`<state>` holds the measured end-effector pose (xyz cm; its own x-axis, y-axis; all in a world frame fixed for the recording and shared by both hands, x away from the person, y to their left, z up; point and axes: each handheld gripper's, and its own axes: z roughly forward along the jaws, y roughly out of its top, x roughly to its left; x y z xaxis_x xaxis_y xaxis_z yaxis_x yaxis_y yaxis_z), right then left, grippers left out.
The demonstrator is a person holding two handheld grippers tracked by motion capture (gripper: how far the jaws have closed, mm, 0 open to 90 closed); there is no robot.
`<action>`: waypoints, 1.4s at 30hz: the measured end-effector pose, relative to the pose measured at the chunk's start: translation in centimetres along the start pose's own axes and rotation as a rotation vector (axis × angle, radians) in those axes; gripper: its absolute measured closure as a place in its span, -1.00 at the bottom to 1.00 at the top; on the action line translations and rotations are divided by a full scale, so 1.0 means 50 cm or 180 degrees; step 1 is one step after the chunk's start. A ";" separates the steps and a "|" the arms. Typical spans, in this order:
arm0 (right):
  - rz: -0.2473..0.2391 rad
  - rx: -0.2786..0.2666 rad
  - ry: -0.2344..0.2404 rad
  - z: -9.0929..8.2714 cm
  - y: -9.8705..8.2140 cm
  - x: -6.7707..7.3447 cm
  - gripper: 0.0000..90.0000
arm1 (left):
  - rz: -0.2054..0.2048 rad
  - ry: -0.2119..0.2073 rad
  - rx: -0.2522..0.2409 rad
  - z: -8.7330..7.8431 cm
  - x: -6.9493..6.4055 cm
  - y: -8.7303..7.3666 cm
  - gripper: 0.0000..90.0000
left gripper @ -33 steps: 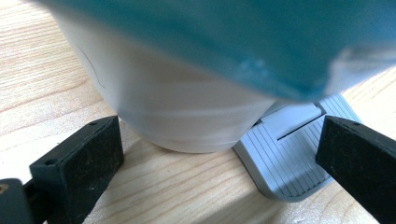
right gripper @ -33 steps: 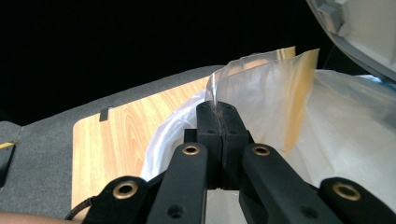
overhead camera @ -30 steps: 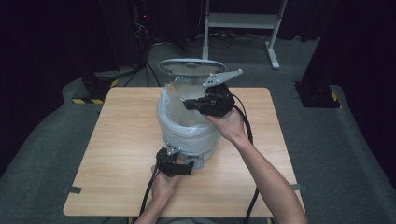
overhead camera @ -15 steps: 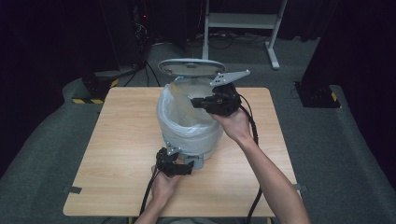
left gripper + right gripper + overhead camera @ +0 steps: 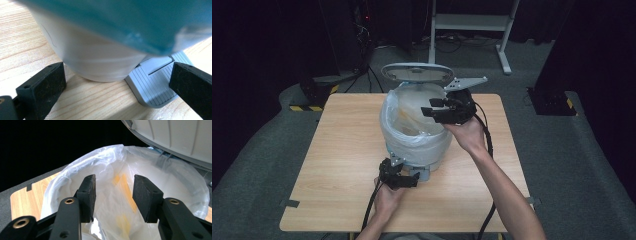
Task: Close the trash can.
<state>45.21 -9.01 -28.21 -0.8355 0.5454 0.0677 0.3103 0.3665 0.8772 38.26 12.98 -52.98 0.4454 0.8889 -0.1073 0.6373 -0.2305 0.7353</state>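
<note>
A white pedal bin lined with a clear plastic bag stands mid-table, its grey lid raised. My right gripper hovers over the bin's mouth. Its jaws have just been opening and stand open with nothing between them. Yellowish pieces lie inside the bag below them. My left gripper sits low at the bin's front, open. Its wide-spread jaws flank the bin's base, and one jaw rests over the grey ribbed pedal.
The wooden table has bare surface to the left and right of the bin. Beyond its far edge are a white metal frame, cables and dark stands on the grey floor. Cables trail from both grippers toward the near edge.
The right gripper's jaws have gone from shut to apart above the bin, and that hand has edged slightly right. The left gripper and the raised lid have stayed put.
</note>
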 end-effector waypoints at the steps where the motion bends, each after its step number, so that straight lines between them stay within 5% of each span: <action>1: -0.0003 -0.0001 -0.0004 0.000 -0.001 -0.001 0.18 | 0.0001 0.0000 0.0000 0.000 0.000 0.000 -0.98; 42: 0.0102 -0.0228 -0.0031 -0.055 -0.033 -0.015 0.08 | 0.0006 0.0001 0.0004 0.000 0.000 0.000 -0.98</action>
<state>44.07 -12.07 -28.39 -0.8210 0.5634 0.0921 0.3034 0.2939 0.9064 38.25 12.97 -52.97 0.4464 0.8885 -0.1059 0.6374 -0.2327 0.7346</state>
